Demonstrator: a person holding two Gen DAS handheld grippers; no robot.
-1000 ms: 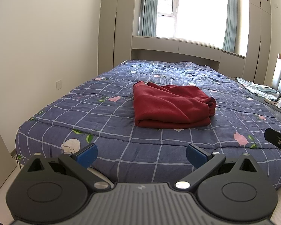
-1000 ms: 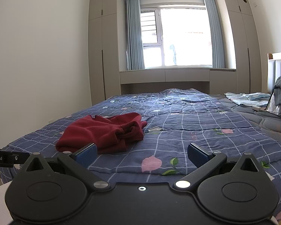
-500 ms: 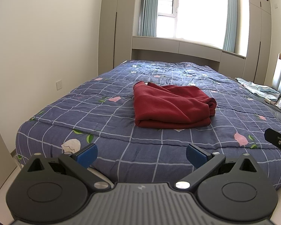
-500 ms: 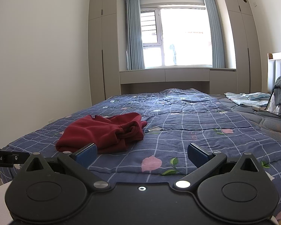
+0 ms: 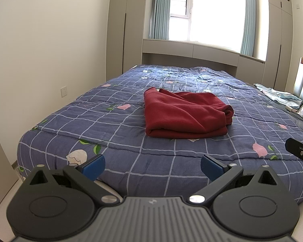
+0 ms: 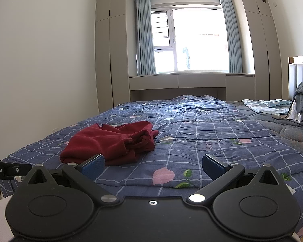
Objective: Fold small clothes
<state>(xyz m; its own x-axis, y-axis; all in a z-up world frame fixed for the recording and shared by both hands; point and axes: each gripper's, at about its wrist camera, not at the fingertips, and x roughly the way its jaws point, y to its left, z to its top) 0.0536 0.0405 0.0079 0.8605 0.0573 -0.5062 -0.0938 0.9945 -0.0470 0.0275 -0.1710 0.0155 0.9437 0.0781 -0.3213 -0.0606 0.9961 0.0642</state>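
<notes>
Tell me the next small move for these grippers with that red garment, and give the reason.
Probably hold both back, or move on to the pale blue clothes near the headboard. The red garment already lies folded on the quilt, and the left gripper and right gripper are open, empty and short of it.

Red garment (image 5: pixel 183 115) — soft matt fleece; quilt (image 5: pixel 115 125) — stitched cotton-like cloth.

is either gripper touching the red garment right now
Apart. In the left wrist view, bare quilt lies between the open left gripper and the red garment. The right gripper is open and holds nothing.
</notes>
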